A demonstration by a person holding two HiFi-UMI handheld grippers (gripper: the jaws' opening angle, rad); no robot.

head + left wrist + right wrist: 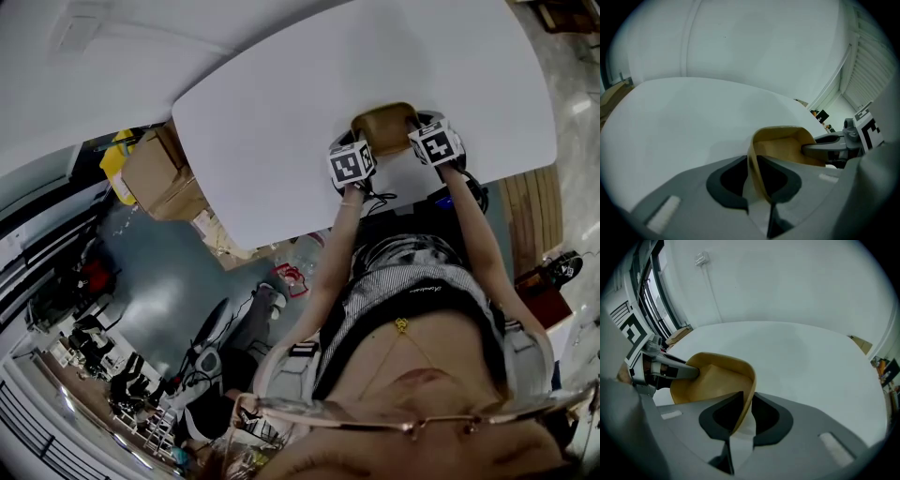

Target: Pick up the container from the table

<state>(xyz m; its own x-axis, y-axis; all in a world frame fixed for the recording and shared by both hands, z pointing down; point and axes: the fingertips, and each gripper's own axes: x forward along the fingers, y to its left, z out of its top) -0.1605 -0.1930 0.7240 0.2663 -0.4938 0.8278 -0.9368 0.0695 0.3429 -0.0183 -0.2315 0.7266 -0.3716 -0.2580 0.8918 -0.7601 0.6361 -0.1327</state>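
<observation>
Table (281, 112) lies open all round the container (382, 125) — room to pass at the far side & both ends — w/ only my left gripper (757, 180) & right gripper (743, 420), each clamped on a container wall, in the way, and cardboard boxes (159, 173) beyond the table's left edge.

A tan container (382, 125) lies against the white table (272, 103), the left claw (360, 156) and right claw (424, 139) touching its opposite sides.

Cardboard boxes (157, 176) sit together (a yellow object (114, 159) just beside them).
</observation>
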